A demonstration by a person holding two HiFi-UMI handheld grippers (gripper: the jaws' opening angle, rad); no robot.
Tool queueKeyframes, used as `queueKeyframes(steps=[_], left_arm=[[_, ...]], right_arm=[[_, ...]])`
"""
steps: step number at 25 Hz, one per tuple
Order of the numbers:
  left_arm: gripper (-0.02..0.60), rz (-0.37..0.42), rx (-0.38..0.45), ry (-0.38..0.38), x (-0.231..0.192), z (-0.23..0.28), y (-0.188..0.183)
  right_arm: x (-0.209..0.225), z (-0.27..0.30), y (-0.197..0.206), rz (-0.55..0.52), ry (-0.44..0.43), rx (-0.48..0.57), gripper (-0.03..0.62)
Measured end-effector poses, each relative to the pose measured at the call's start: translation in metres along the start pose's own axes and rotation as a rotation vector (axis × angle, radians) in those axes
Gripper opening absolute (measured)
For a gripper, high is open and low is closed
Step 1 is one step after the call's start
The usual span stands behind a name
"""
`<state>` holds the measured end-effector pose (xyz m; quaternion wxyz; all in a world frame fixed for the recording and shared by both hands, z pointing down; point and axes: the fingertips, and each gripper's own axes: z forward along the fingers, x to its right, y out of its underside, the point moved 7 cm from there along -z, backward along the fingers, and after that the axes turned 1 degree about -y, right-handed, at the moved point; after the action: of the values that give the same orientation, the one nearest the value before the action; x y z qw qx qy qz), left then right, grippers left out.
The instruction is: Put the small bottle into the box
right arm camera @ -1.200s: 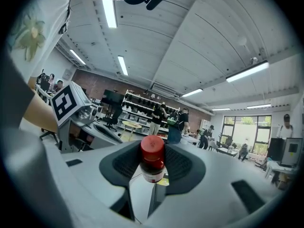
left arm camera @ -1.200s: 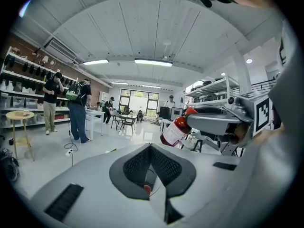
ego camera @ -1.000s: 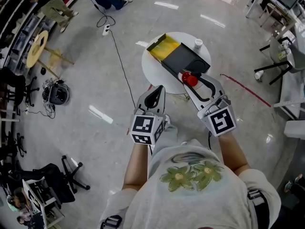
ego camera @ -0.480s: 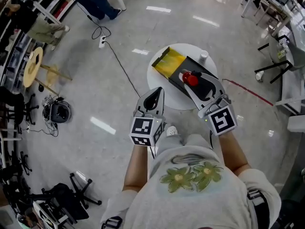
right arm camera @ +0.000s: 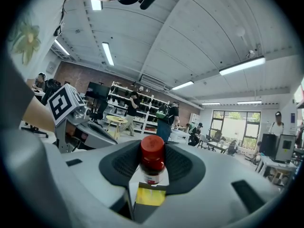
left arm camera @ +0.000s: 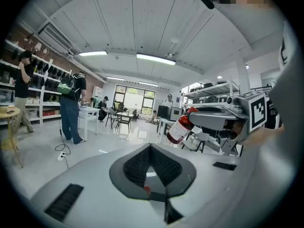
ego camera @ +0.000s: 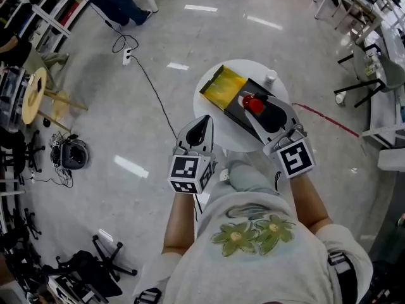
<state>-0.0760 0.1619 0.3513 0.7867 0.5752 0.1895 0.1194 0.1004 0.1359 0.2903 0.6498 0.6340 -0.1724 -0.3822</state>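
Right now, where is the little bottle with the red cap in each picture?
Head view: small bottle right of centre, over the box.
Left gripper view: small bottle right of centre, tilted; the box is not in view.
Right gripper view: small bottle dead centre, clamped in the jaws of the right gripper.
Shared landmark: the box's yellow half, left of the bottle in the head view and just below it in the right gripper view.

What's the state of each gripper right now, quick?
Left gripper: closed, nothing between its jaws.
Right gripper: closed on the small bottle, red cap pointing away from the hand.
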Motion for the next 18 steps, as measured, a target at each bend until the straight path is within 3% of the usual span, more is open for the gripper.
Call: queueKeyframes(steps=[12,18], left_arm=[[0.000,0.000,-0.022,-0.013,-0.052,0.052,-0.022],[0.000,-0.040,-0.026,-0.030,-0.070,0.076,-0.035]], right_arm=[[0.041,0.070,0.000,-0.006,-0.022,-0.003,0.153],[0.066,0.097,0.000,-0.007,-0.040,-0.003,0.153]])
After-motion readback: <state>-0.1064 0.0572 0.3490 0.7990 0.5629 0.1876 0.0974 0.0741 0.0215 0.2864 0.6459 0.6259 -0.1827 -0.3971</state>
